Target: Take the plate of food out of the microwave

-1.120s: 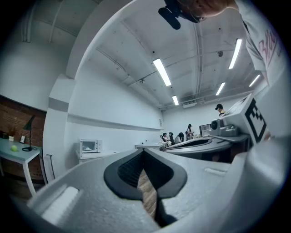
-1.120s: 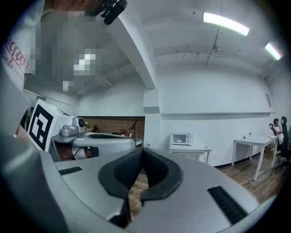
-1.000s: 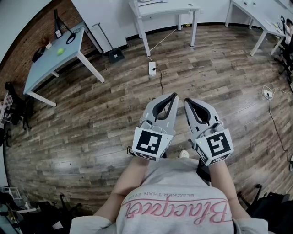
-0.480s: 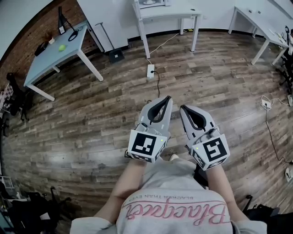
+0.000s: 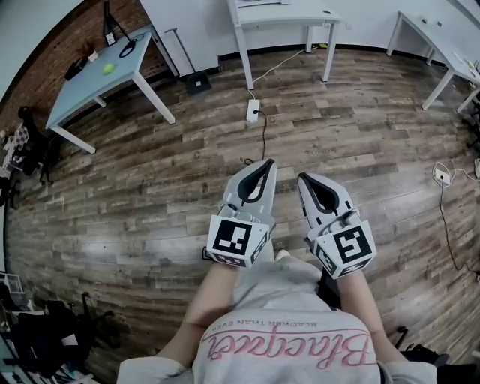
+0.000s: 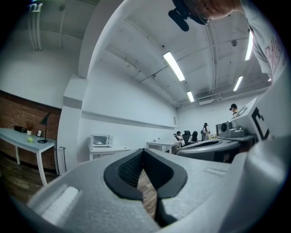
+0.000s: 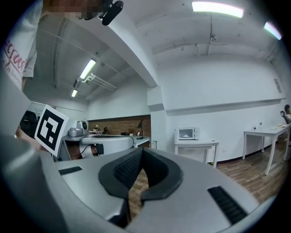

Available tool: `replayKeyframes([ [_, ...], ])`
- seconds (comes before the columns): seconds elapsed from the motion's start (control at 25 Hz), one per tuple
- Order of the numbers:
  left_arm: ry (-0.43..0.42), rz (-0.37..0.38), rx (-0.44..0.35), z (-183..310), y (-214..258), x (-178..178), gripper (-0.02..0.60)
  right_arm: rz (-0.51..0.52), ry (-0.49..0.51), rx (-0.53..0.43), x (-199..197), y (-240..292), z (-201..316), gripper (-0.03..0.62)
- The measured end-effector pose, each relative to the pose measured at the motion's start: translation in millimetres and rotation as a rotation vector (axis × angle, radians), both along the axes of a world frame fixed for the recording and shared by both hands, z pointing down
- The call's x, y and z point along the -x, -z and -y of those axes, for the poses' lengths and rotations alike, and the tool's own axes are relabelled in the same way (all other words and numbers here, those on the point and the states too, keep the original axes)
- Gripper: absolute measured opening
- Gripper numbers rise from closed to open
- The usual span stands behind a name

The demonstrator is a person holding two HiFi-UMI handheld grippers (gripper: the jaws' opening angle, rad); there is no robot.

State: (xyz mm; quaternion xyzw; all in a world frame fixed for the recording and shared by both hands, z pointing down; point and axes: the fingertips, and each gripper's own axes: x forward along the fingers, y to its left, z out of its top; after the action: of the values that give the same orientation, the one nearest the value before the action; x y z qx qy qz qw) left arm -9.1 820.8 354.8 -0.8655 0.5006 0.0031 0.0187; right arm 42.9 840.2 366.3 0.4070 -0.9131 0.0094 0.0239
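Observation:
A white microwave (image 6: 101, 140) stands with its door closed on a white table (image 6: 107, 150) across the room. The right gripper view also shows the microwave (image 7: 187, 133). It is too small to tell what is inside. My left gripper (image 5: 268, 163) and right gripper (image 5: 303, 178) are held side by side in front of the torso, over the wooden floor, pointing level toward that far table (image 5: 285, 13). Both are shut with nothing in them, as the left gripper (image 6: 143, 151) and the right gripper (image 7: 142, 151) show close up.
A grey-blue table (image 5: 105, 75) with a green ball and a lamp stands at the far left. A power strip (image 5: 253, 111) with a cable lies on the floor ahead. Another white table (image 5: 442, 45) is at the far right. People sit at distant desks (image 6: 191, 135). Black bags (image 5: 45, 337) lie lower left.
Both grippers have drifted a little lower and closer together in the head view, and the floor and tables have shifted slightly. Both jaws stay shut.

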Motion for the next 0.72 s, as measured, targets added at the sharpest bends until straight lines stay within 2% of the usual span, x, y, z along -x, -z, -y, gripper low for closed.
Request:
replayKeyframes([
  [0.16,-0.014,0.0,0.005,8.1,-1.1,-9.0,0.005,0.013,-0.027,0.03,-11.3,-8.1,7.8,0.011],
  [0.4,-0.053,0.01,-0.014,28.7,3.8,-15.9,0.005,0.023,-0.051,0.025,-11.3,-9.8,21.0,0.011],
  [0.56,-0.077,0.024,-0.029,49.7,3.2,-24.3,0.005,0.02,-0.077,0.039,-18.1,-13.3,42.8,0.011],
  [0.72,-0.098,0.008,-0.028,78.6,3.8,-29.5,0.005,0.012,-0.089,0.02,-21.4,-7.4,72.7,0.011],
])
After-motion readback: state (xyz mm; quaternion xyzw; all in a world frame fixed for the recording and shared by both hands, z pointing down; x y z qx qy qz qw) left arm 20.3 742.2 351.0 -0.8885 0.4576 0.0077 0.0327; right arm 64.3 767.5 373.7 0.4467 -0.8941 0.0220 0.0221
